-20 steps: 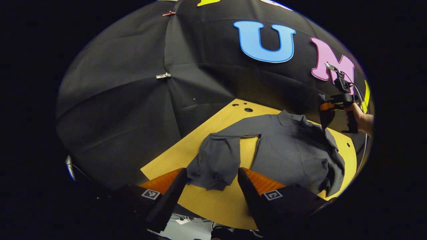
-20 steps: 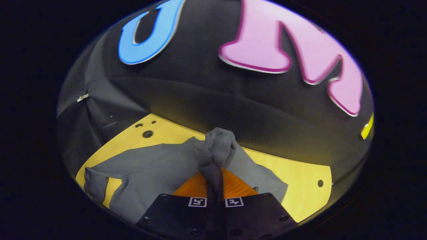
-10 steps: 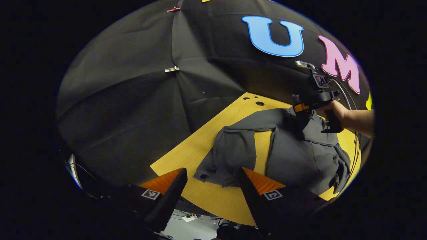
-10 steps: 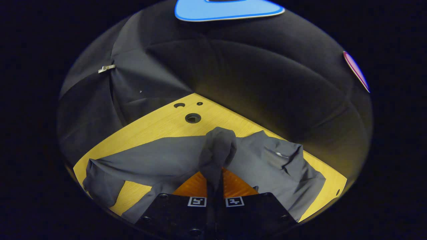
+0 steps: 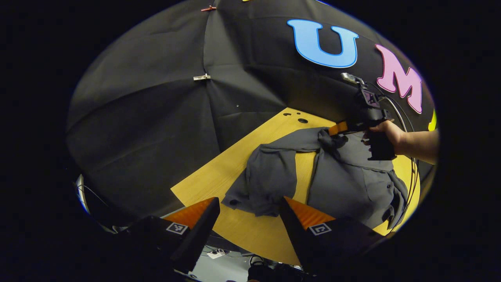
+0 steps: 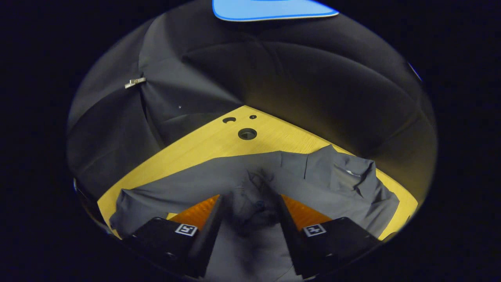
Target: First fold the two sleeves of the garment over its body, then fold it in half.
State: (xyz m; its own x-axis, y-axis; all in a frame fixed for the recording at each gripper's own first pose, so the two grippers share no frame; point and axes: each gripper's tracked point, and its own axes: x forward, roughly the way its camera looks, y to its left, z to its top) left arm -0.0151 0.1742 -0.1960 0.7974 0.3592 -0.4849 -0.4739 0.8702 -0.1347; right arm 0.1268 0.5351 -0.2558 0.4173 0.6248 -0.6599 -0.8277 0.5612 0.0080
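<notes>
A dark grey shirt [image 5: 344, 180] lies spread on the yellow wooden table [image 5: 219, 176]. One sleeve [image 5: 266, 184] hangs down beside the body toward my left gripper [image 5: 248, 211], which stands open just short of the cuff with nothing in it. The other sleeve lies bunched over the shirt's body near the collar [image 5: 328, 139]. In the right gripper view that bunched sleeve cuff [image 6: 254, 196] rests loose between the spread fingers of my right gripper [image 6: 250, 211], which is open. The shirt collar [image 6: 344, 168] lies to its right. A hand [image 5: 385, 131] holds the right gripper above the shirt.
Round holes [image 6: 247, 134] pierce the table near its far corner. The black cloth wall [image 5: 156, 117] rises right behind the table, pinned with a clip [image 5: 201, 77]. The table's near edge [image 5: 235, 246] runs just beyond my left gripper, with floor and cables below.
My right gripper carried the sleeve across onto the shirt's body, lowered, and opened, letting the sleeve drop. My left gripper stayed open and shifted only slightly near the other cuff.
</notes>
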